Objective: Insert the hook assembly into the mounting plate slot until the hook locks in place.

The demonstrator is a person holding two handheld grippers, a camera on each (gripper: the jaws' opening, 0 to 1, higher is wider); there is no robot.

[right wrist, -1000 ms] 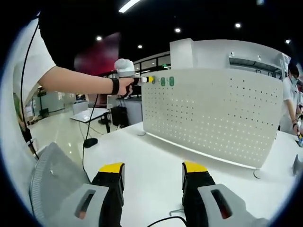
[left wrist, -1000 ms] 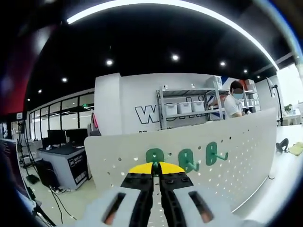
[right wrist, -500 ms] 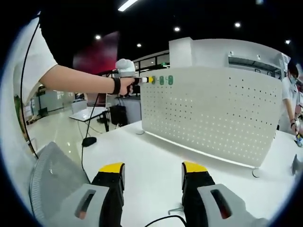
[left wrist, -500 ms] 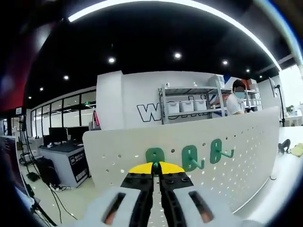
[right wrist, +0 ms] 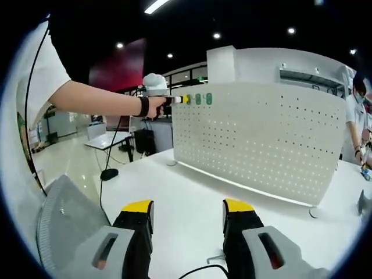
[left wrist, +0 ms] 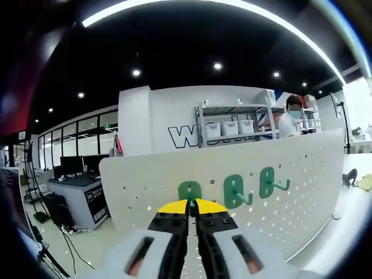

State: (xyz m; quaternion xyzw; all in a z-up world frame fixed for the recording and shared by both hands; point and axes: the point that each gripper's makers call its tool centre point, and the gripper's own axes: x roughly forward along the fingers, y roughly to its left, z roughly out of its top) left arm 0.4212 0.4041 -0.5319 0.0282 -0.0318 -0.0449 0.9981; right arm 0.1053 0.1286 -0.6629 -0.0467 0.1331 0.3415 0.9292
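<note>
In the left gripper view the left gripper, yellow-tipped jaws clenched together, holds a green hook against the white pegboard; two more green hooks hang on the board to its right. In the right gripper view the right gripper hovers released over the smooth white table, well apart from the upright, hole-dotted board.

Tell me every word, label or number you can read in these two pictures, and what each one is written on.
"wo": big outlined letters on the white back wall in the left gripper view; the rest is hidden behind the metal shelving.
Dark cabinet at lower left: its labels are too small to read.
Pegboard, green hooks and both pairs of tongs: no writing that I can see.
</note>
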